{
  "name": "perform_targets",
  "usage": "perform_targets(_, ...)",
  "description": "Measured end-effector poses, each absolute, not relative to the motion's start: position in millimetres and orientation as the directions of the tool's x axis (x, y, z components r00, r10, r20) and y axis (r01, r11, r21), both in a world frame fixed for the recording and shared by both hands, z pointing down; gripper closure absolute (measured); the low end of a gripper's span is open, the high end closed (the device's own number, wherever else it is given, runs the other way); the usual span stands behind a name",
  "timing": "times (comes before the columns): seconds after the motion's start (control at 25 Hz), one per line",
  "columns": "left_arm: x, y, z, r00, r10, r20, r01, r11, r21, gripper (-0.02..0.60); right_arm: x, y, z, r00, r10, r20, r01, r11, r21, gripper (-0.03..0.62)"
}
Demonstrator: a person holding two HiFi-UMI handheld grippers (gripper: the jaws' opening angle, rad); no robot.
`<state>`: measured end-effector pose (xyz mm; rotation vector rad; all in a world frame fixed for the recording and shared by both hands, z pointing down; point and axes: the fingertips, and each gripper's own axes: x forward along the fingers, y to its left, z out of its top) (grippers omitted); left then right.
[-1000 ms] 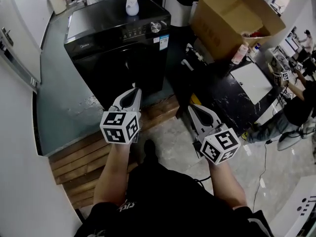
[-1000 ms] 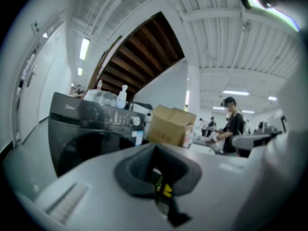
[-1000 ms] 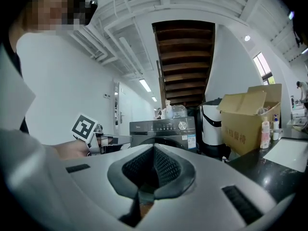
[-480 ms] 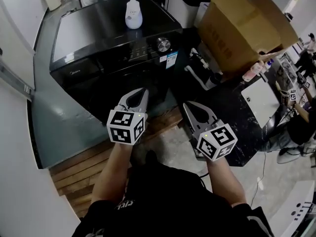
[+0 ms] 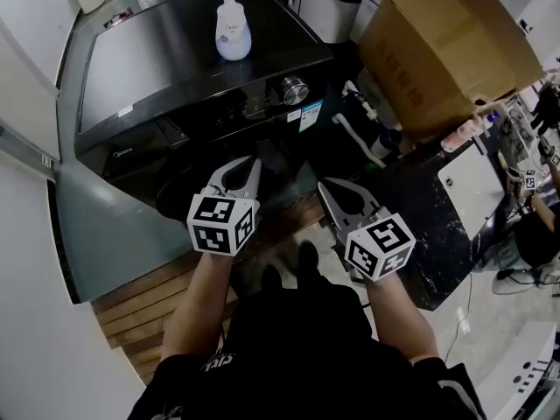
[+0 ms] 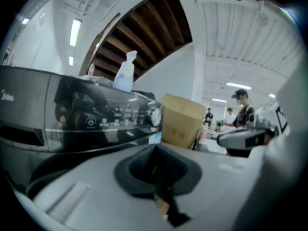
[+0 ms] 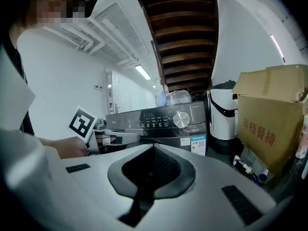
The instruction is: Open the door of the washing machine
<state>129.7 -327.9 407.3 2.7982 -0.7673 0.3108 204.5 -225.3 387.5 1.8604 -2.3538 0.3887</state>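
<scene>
A black front-loading washing machine [image 5: 175,68] stands ahead of me, with a silver dial [image 5: 295,87] on its control panel; its door on the front face is mostly hidden below the top edge. My left gripper [image 5: 245,166] is shut and empty, held just in front of the machine's front. To the right, my right gripper [image 5: 328,187] is shut and empty too, short of the machine's right corner. The machine [image 7: 159,121] with its dial [image 7: 181,119] fills the middle of the right gripper view. In the left gripper view the control panel [image 6: 96,117] looms close.
A white pump bottle [image 5: 231,26] stands on the machine's top. A large cardboard box [image 5: 446,46] sits at the right, bottles and hoses beside it. Wooden boards [image 5: 149,291] lie under my feet. A white wall [image 5: 26,147] runs along the left. People stand far off right.
Both grippers and I have moved toward the washing machine; it now appears larger and closer, with its front face mostly under the top edge. Both grippers stay shut.
</scene>
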Motion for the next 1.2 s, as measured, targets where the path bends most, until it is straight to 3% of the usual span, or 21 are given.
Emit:
perform_targets(0.44,165.8,-372.6,399.1,0.804,-0.530,0.269,-0.575,-0.808,0.127,0.572,236.0,-299.0,403.8,-0.382,-0.870,0.311,-0.924,0.363,-0.121,0.597)
perform_targets(1.2,149.6,-394.4,410.4,0.703,-0.638,0.315,-0.698,-0.704,0.133,0.572,226.2,-371.9,486.7,-0.526,-0.628,0.573,-0.769,0.639,-0.006,0.456)
